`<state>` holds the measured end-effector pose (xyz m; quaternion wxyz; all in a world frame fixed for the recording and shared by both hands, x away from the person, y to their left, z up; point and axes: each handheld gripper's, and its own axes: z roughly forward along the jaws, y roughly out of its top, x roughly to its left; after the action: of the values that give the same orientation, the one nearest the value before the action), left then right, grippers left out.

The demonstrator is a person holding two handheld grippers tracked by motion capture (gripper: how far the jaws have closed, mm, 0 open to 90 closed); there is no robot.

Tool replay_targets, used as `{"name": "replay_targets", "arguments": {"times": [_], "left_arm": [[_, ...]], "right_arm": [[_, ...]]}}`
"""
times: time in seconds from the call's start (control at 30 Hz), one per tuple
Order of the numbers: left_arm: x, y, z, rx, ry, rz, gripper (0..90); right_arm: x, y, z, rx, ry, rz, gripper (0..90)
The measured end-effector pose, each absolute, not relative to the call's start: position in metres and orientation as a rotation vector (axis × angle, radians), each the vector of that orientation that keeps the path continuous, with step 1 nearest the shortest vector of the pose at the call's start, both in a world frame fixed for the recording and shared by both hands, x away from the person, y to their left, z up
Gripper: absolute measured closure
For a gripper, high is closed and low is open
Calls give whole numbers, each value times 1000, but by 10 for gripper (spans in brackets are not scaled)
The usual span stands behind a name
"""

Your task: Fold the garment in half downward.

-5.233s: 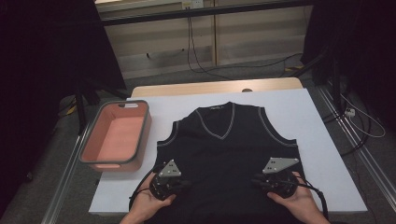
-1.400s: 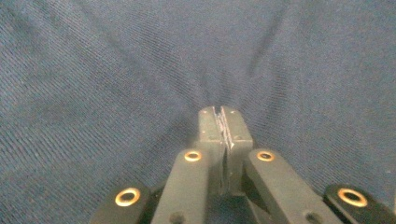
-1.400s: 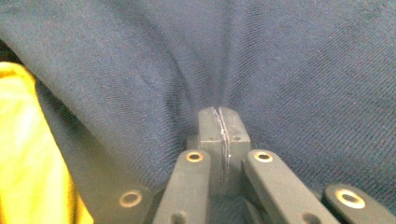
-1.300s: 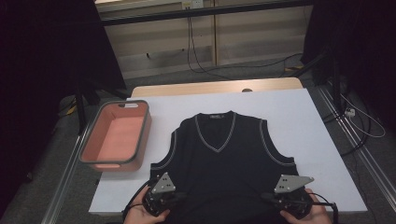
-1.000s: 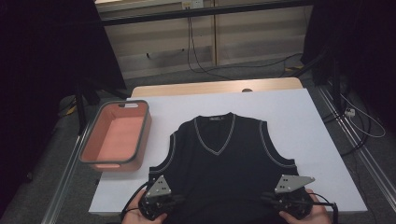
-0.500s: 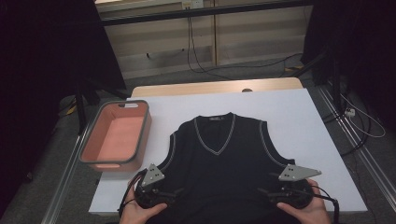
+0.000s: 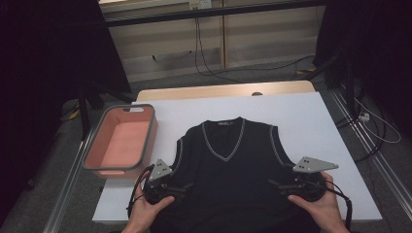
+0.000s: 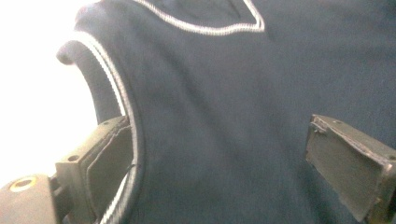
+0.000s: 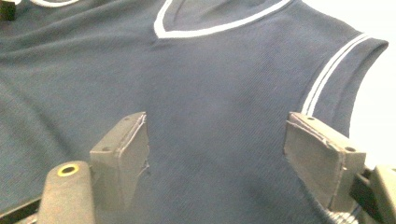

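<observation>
White sheeting is covering the tabletop (image 7: 311,121), with a bare wooden strip running along its far edge and dark curtains and loose cables lying beyond on the floor. Lying flat on the sheet, near the person's edge and roughly central, is a dark navy sleeveless knitted vest with white-trimmed V-neck and armholes (image 7: 233,170); its neck is pointing away from the person and its hem is reaching the near edge of the table. To the left of the vest, hanging partly over the table's left edge, an empty salmon-pink rectangular plastic tub with a grey rim (image 7: 99,160) is sitting well apart from the garment.

Left gripper (image 7: 180,187) is resting at the vest's left side, just below the left armhole, held in the person's left hand (image 7: 148,208). In the left gripper view its jaws are standing wide apart, one pad sitting at the white-trimmed armhole edge, the other out over the plain knit; cloth is lying under the gap, with neither pad pressing on it. These jaws have just been opening.

Right gripper (image 7: 274,184) is sitting at the vest's right side, below the right armhole, held in the right hand (image 7: 318,208). In the right gripper view its jaws are likewise spread wide over flat fabric, the striped armhole trim lying beside the outer pad. They have just been opening further, gripping nothing.
</observation>
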<state>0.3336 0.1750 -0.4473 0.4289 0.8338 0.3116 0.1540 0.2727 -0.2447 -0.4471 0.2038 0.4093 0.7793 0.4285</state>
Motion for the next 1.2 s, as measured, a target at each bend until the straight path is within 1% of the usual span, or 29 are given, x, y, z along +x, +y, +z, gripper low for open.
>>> {"name": "replay_targets", "arguments": {"times": [0.2, 0.27, 0.37, 0.57, 0.77, 0.83, 0.87, 0.93, 1.1, 1.2], "left_arm": [[356, 169, -447, 2050, 782, 388, 88], [365, 167, -446, 2037, 791, 402, 97], [377, 165, -442, 2025, 794, 380, 116], [399, 158, -434, 2010, 812, 374, 116], [411, 157, -426, 1986, 810, 418, 116], [417, 154, -425, 1998, 799, 442, 101], [420, 153, -424, 2002, 810, 429, 79], [428, 151, -423, 1993, 810, 430, 76], [452, 142, -421, 1986, 820, 422, 81], [465, 135, -422, 2001, 821, 423, 104]], "right_arm": [[287, -247, -439, 1138, 2168, 1197, 228], [295, -249, -437, 1143, 2173, 1195, 222], [309, -251, -433, 1152, 2179, 1197, 221], [340, -255, -426, 1184, 2149, 1198, 221], [357, -253, -422, 1191, 2147, 1159, 217], [361, -252, -420, 1192, 2137, 1146, 221], [364, -251, -419, 1191, 2126, 1129, 222], [371, -250, -417, 1198, 2126, 1137, 224], [397, -251, -411, 1215, 2106, 1151, 248], [416, -252, -410, 1225, 2101, 1160, 257]]}}
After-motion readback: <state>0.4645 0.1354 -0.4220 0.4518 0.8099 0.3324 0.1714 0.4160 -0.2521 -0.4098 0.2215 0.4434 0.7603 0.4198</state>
